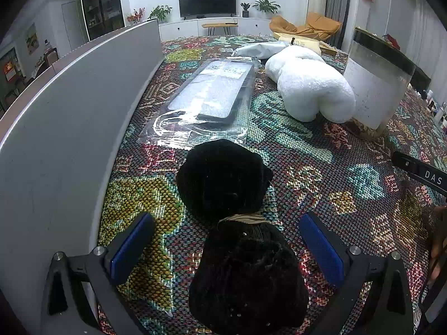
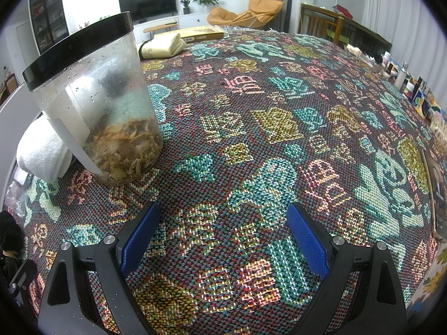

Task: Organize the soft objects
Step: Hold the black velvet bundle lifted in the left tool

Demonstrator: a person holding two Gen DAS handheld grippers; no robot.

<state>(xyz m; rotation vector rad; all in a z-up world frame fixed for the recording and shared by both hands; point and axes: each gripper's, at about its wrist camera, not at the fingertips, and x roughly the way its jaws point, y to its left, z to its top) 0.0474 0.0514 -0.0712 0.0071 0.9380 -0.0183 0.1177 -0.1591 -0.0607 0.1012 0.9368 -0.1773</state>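
Clear plastic jar (image 2: 95, 97) with black lid holds brownish dried flakes (image 2: 125, 150).

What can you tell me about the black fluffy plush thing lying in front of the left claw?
The black fluffy plush item lies flat on the colourful woven tablecloth, in two rounded lumps cinched at the middle by a tan cord band. Its pile looks soft and matted, with a few pale specks. The near lump sits between the blue pads of the left claw, whose jaws stand wide and clear of it. The far lump overlaps the edge of a clear plastic package. A grey panel stands to its left, not touching.
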